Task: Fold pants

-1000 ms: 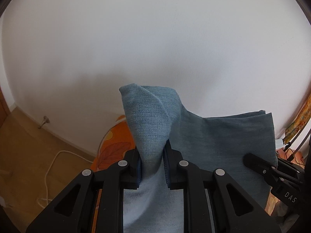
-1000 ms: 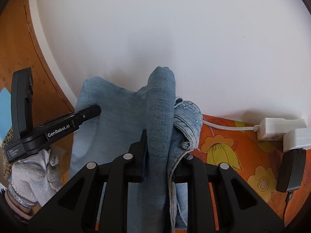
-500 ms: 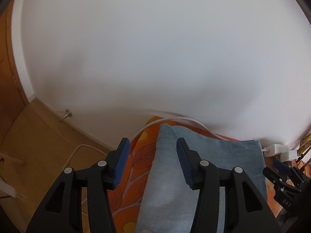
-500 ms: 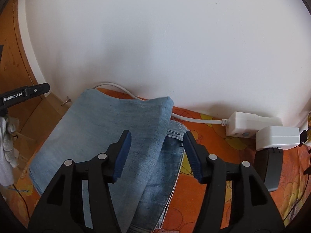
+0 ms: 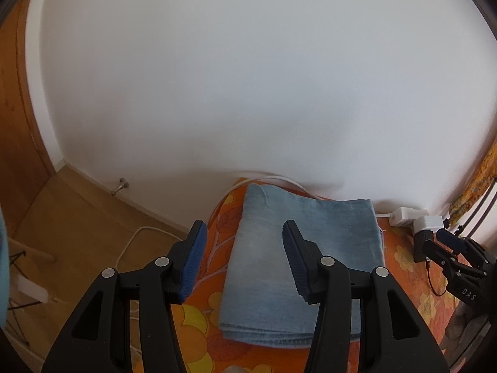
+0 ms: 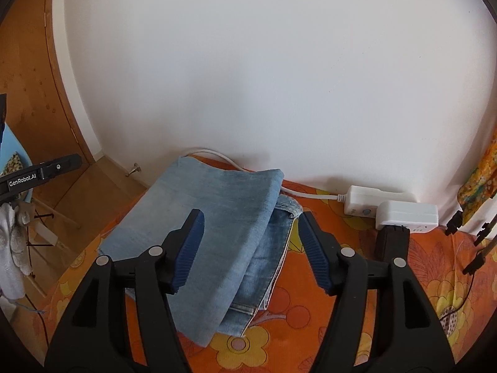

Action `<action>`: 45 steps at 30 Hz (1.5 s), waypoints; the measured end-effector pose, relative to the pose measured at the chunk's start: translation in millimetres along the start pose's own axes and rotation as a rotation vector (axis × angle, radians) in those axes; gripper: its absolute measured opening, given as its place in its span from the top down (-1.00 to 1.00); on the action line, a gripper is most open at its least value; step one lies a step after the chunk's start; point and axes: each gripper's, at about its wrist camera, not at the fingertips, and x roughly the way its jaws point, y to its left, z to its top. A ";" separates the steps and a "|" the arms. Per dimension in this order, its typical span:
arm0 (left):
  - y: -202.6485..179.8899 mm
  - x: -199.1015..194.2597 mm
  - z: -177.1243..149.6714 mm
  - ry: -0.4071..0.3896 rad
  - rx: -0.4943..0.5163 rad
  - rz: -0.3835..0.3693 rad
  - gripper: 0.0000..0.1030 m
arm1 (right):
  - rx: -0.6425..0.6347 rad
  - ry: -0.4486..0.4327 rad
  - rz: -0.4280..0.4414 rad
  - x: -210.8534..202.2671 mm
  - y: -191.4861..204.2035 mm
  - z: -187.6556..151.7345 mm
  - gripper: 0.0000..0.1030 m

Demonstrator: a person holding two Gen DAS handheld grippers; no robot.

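Main risk from here, as I judge it: the top layer sits skewed over the lower denim on my right side, so any nudge from the right gripper (image 6: 250, 245) could slide it off and undo the fold. The white power strip (image 6: 366, 203) and its cord (image 6: 306, 194) lie just beyond the right gripper's tips; dragging cloth that way could snag them.

Both tongs spread wide, nothing held. Left gripper (image 5: 242, 258) hovers with its right finger over the jeans (image 5: 306, 258) and its left finger over the orange floral cover (image 5: 192, 320).

Jeans: pale blue denim, folded into a compact rectangle, flat on the cover ahead of and below both tongs. Left edge tidy; right side shows staggered layers, a darker hem poking out (image 6: 287, 209). Looks about done.
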 end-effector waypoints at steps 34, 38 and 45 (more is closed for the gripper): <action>-87.3 -226.3 -115.4 -0.127 0.047 -0.144 -0.56 | -0.090 -0.248 -0.038 -307.4 0.5 -90.2 -0.94; -97.9 -249.2 -132.5 -0.144 0.056 -0.134 -0.57 | -0.130 -0.291 -0.072 -336.0 2.4 -103.3 -1.00; -118.1 -278.9 -166.4 -0.139 0.095 -0.111 -0.58 | -0.114 -0.310 -0.026 -376.3 -1.4 -130.1 -1.00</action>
